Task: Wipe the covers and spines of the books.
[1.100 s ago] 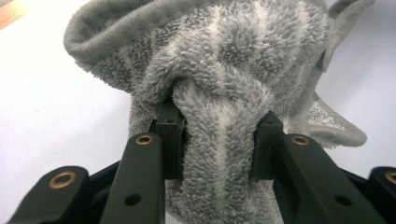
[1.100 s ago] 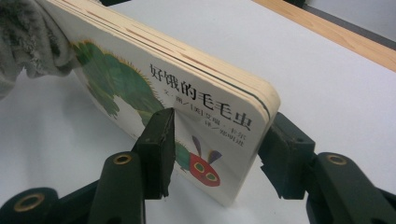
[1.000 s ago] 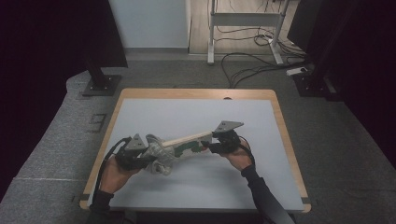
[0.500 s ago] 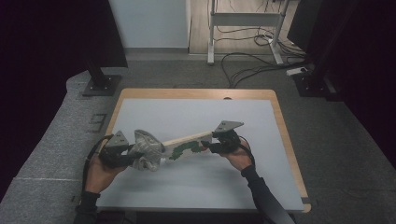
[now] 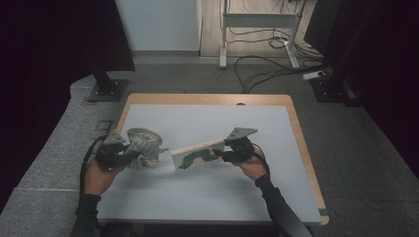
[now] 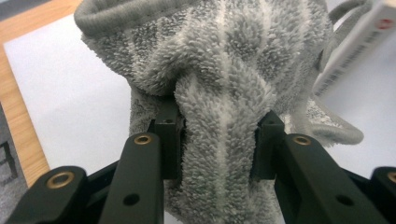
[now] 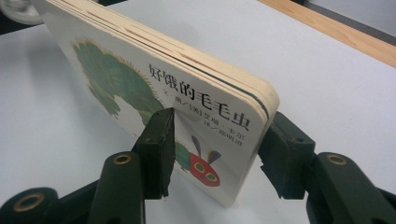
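My left gripper (image 5: 129, 153) (image 6: 217, 135) is shut on a bunched grey terry cloth (image 5: 144, 148) (image 6: 219, 70), pinching a thick fold between its black pads near the table's left edge. My right gripper (image 5: 221, 154) (image 7: 217, 149) is shut on a thick board book (image 5: 197, 154) (image 7: 154, 88) with a green caterpillar on its white cover. The book stands tilted on its long edge at mid-table, its far end toward the cloth with a small gap between them. In the left gripper view the book's corner (image 6: 355, 44) shows at upper right.
The white table top (image 5: 197, 197) has a wooden rim (image 5: 296, 128). Dark monitor stands (image 5: 106, 89), a desk frame and floor cables (image 5: 267, 64) lie beyond the far edge. Open surface spreads in front of and behind the two hands.
My left hand has drawn the cloth leftward, away from the book, which it was touching before. The right hand and the book have stayed in place.
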Motion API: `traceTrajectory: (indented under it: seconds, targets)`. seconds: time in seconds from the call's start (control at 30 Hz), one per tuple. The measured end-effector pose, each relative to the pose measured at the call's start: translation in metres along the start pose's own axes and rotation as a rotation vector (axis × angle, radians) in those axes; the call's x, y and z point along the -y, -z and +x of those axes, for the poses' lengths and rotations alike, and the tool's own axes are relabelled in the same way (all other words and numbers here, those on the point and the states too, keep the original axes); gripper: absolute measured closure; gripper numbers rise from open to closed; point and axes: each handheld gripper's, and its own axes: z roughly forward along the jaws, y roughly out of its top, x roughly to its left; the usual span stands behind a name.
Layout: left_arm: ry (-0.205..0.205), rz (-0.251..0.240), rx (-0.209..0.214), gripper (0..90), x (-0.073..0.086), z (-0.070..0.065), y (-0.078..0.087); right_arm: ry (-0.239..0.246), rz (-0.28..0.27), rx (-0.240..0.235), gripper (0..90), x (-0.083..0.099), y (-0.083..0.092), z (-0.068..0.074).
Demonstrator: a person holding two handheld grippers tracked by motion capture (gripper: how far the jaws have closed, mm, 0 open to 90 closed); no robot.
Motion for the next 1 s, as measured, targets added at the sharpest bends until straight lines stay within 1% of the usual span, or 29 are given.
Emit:
traceTrajectory:
  seconds: [0.13,0.27,0.43,0.5,0.57,0.7,0.77,0.83,0.9,1.0]
  targets:
    - [0.046,-0.001,0.002,62.5,0.000,0.007,-0.017,-0.003,-0.002,0.001,47.5,0.000,0.000,0.000]
    - [0.081,0.014,-0.012,62.2,0.002,0.014,-0.032,-0.001,0.000,0.002,47.4,0.000,0.000,0.001]
    - [0.128,0.030,-0.028,61.5,0.010,0.023,-0.051,-0.003,-0.003,0.001,47.3,0.001,0.000,0.001]
    - [0.136,0.043,-0.036,60.9,0.013,0.024,-0.057,-0.003,-0.002,0.000,47.3,0.001,0.000,0.001]
    - [0.152,0.045,-0.031,60.6,0.017,0.026,-0.064,-0.002,-0.001,0.001,47.3,0.001,0.000,0.001]
    - [0.175,0.049,-0.018,59.4,0.024,0.027,-0.072,-0.002,0.002,0.001,47.3,0.001,0.001,0.001]
    - [0.179,0.047,-0.007,58.2,0.026,0.028,-0.075,-0.001,0.002,0.000,47.2,0.001,0.000,0.001]
    - [0.180,0.045,-0.008,56.7,0.026,0.027,-0.076,-0.002,0.002,-0.001,47.2,0.001,0.000,0.001]
    - [0.182,0.048,-0.002,52.9,0.025,0.027,-0.075,-0.003,0.002,0.001,47.0,0.001,0.000,0.001]
    - [0.180,0.058,-0.001,42.2,0.024,0.028,-0.070,-0.004,0.003,0.001,46.7,0.001,0.000,0.001]
